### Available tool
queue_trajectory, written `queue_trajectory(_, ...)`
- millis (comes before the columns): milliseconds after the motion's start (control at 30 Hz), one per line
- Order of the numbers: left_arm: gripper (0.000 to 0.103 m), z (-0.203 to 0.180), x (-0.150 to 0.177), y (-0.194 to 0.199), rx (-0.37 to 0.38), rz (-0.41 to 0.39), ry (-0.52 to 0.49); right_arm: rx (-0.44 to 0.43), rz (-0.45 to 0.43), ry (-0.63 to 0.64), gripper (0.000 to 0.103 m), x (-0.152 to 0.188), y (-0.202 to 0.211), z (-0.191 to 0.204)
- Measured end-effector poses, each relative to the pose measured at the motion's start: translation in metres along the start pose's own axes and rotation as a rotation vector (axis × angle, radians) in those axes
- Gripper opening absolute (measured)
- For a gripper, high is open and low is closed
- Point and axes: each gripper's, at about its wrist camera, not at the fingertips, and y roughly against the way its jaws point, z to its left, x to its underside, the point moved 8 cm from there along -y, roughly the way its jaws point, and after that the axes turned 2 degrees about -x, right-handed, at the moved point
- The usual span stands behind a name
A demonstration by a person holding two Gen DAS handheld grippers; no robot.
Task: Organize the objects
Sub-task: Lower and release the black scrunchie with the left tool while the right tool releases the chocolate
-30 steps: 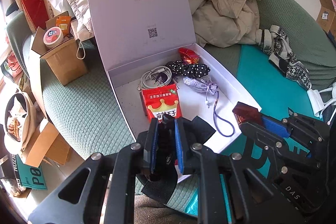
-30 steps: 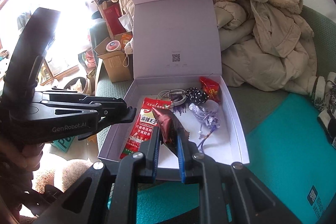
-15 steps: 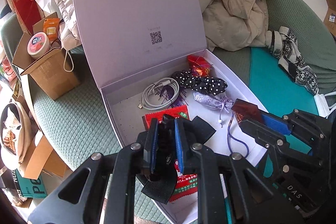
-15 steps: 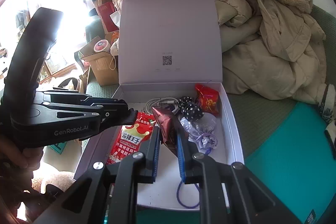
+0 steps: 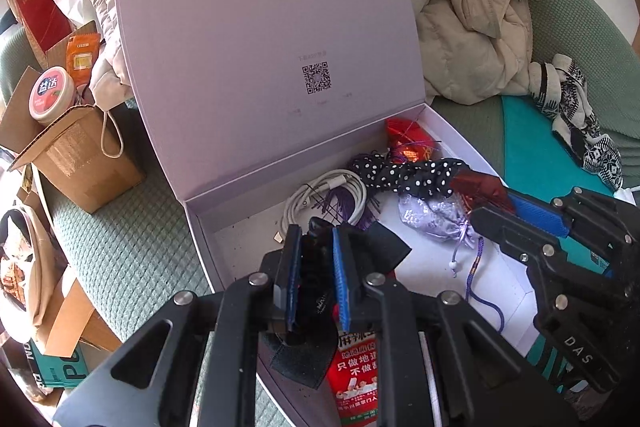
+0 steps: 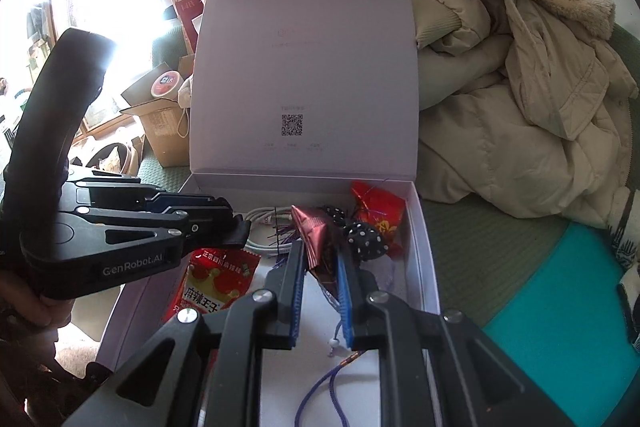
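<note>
An open lilac box (image 5: 199, 227) stands on the green sofa with its lid upright. Inside lie a white cable (image 5: 320, 195), a black polka-dot scrunchie (image 5: 408, 175), a red sweet wrapper (image 5: 404, 143), a silvery pouch (image 5: 432, 217) with a purple cord, and a red snack packet (image 5: 356, 367). My left gripper (image 5: 316, 247) is shut on a black cloth piece (image 5: 384, 247) over the box's near left part. My right gripper (image 6: 320, 255) is shut on a dark red foil packet (image 6: 314, 231) above the box's middle. The two grippers hang side by side.
A cardboard box (image 5: 80, 163) with a round tub (image 5: 52, 95) stands left of the lilac box. Beige coats (image 5: 472, 27) are piled behind and to the right. Patterned socks (image 5: 576, 107) lie on a teal mat (image 5: 532, 155) at the right.
Both grippers have moved forward and down over the open box, each keeping its hold. The red snack packet now lies under the left gripper.
</note>
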Motion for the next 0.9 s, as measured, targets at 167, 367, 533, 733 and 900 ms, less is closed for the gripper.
queue_trajectory(167, 0.014, 0.005, -0.005, -0.014, -0.006, 0.001, 0.002, 0.020, 0.009, 0.009, 0.014, -0.003, -0.010, -0.005)
queue_trajectory(367, 0.015, 0.008, -0.010, -0.030, -0.014, 0.003, 0.001, 0.022, 0.033, 0.024, 0.014, -0.004, -0.023, -0.004)
queue_trajectory(533, 0.015, 0.010, -0.012, -0.039, -0.013, 0.005, 0.000, 0.017, 0.056, 0.037, 0.015, -0.003, -0.031, -0.001)
queue_trajectory(733, 0.015, 0.009, -0.015, -0.048, -0.021, 0.015, -0.014, 0.007, 0.106, 0.070, 0.015, 0.004, -0.043, 0.005)
queue_trajectory(900, 0.015, 0.011, -0.018, -0.055, -0.037, 0.028, -0.027, 0.002, 0.132, 0.058, 0.015, 0.004, -0.048, 0.003)
